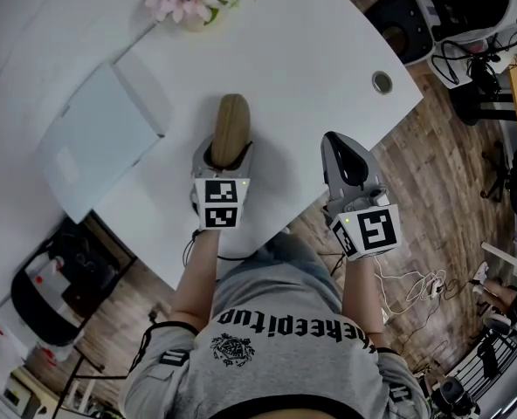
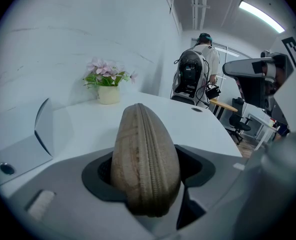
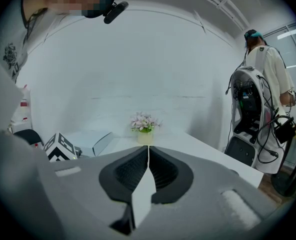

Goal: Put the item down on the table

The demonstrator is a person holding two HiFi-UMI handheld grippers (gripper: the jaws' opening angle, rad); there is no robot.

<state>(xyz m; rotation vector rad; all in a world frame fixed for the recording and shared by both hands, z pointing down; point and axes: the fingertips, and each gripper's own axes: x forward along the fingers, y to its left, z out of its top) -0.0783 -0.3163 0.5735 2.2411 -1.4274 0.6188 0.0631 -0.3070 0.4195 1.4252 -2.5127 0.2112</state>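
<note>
1. Over the near edge of the white table point(image 1: 311, 68), the left gripper point(image 1: 226, 157) is clamped on a tan zippered case point(image 1: 231, 122), its jaws pressing the case's two broad sides.
2. The case stands on its narrow edge with the zipper seam facing up. It juts past the jaws toward the middle of the table, and whether its far tip touches the surface cannot be told.
3. At the table's near right edge, the right gripper point(image 1: 350, 160) has its jaws closed together with nothing between them. It is held apart from the left one.
4. By the far edge stands a small pot of pink flowers point(image 1: 197, 5).
5. Toward the left edge lies a pale flat folder point(image 1: 101, 138) with one flap raised, near the case but not touching it.
6. Near the right corner, a round cable hole point(image 1: 382, 82) is set into the tabletop.
7. Beyond the table's right end, a person point(image 2: 211, 59) stands with back turned, wearing a dark backpack rig.
</note>
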